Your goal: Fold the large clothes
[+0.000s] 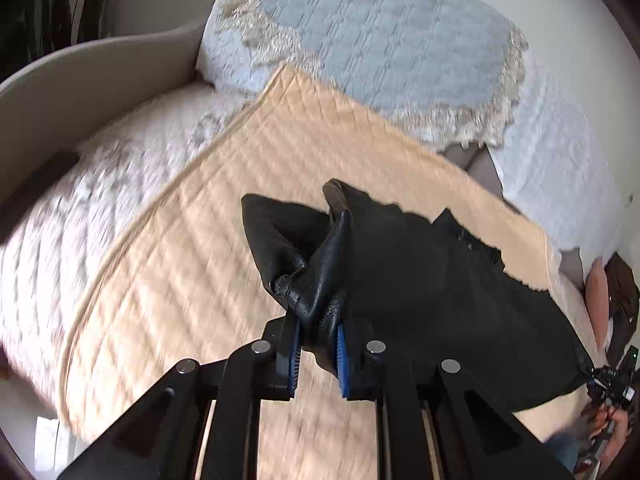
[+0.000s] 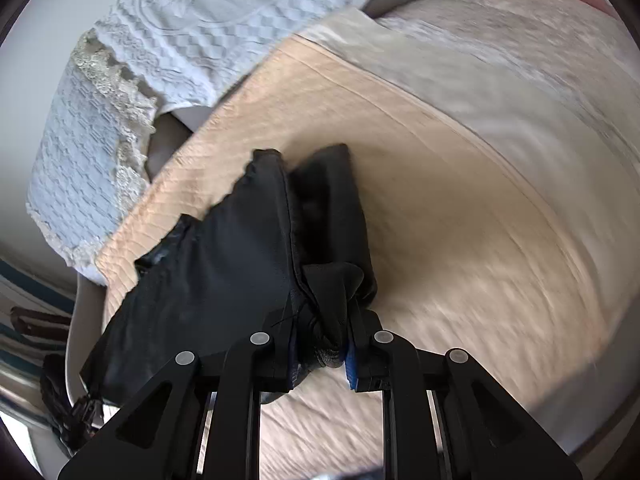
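Gripping a bunched edge of a black leather garment, the left gripper has its fingers closed on it. The right gripper pinches another bunched part. The garment hangs between them above a peach quilted blanket.

Bright, soft daylight throughout, with only faint shadow beneath the black garment. Heavy motion blur smearing the peach quilt and pale bedding; nearer claw parts sharper. Strong fisheye bending, dark vignette at corners.
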Available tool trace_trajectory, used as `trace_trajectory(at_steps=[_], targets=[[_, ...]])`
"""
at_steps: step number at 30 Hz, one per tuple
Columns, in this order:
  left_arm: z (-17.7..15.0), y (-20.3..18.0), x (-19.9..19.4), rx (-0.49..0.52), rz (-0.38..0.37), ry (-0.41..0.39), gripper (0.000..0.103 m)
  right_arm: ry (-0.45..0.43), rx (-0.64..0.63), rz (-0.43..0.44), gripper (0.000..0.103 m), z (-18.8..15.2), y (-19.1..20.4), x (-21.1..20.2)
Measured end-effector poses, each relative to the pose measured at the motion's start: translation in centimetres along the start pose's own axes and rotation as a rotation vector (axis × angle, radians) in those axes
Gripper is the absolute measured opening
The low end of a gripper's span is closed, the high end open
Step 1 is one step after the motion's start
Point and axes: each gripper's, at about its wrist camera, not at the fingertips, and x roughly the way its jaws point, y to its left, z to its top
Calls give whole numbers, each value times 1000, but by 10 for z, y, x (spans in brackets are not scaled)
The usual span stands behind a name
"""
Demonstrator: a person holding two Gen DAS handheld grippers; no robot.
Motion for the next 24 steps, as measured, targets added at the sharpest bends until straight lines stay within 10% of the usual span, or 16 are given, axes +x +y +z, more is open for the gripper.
trace_trajectory(at_steps=[7,14,20,24], targets=[[-16,3,6,65,41,56,24,21,-48,-46,27,-3,-2,10],[-6,-6,-42,125,57,-68,29,-161,-200,-26,36,-1,23,-37],[28,-47,3,208,-42,-104,29,-11,-297,178,36,20,63,34],[29,-47,62,198,-5,-34,29,45,-281,153,36,47,52,78]])
